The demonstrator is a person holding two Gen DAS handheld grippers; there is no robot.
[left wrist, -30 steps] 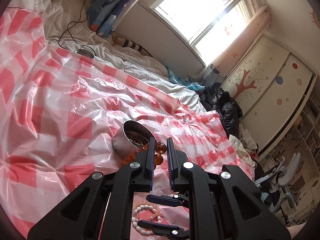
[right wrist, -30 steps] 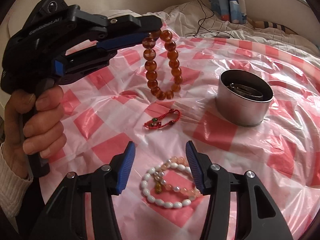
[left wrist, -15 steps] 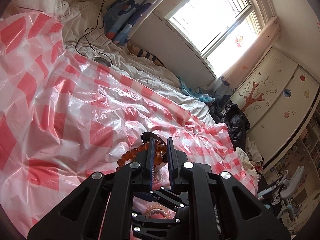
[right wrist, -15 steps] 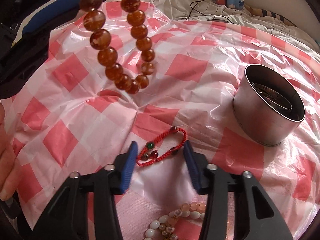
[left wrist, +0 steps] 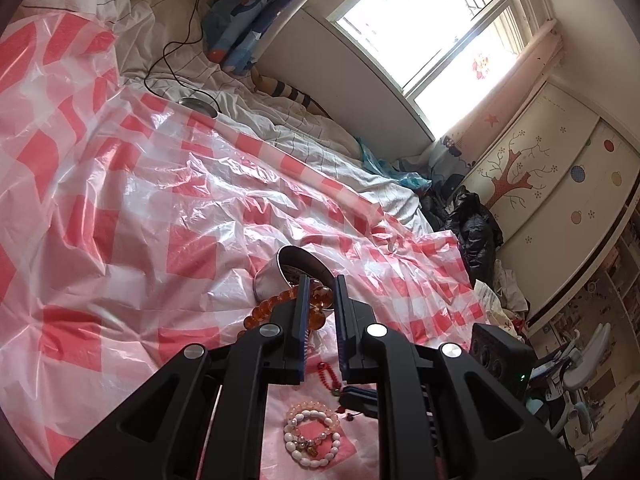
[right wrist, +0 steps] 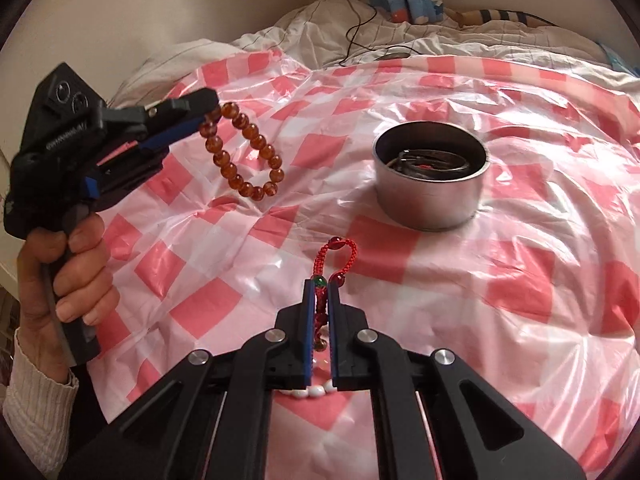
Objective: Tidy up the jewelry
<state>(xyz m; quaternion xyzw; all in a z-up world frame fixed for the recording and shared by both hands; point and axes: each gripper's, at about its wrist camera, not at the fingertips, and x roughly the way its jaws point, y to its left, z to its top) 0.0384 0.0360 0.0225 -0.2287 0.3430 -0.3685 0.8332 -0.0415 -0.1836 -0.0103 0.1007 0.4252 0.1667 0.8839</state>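
Red cord bracelet (right wrist: 335, 270), earlier flat on checked sheet (right wrist: 520, 280), now pinched in right gripper (right wrist: 321, 292). Left gripper (right wrist: 196, 110) still clamps one amber bead bracelet (right wrist: 244, 152), dangling left of one metal tin (right wrist: 430, 184). Two pale bead bracelets (left wrist: 312, 432) on sheet.

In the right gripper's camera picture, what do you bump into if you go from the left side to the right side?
Person's hand → left gripper → amber bead bracelet → red cord bracelet pinched in the right gripper → silver tin.
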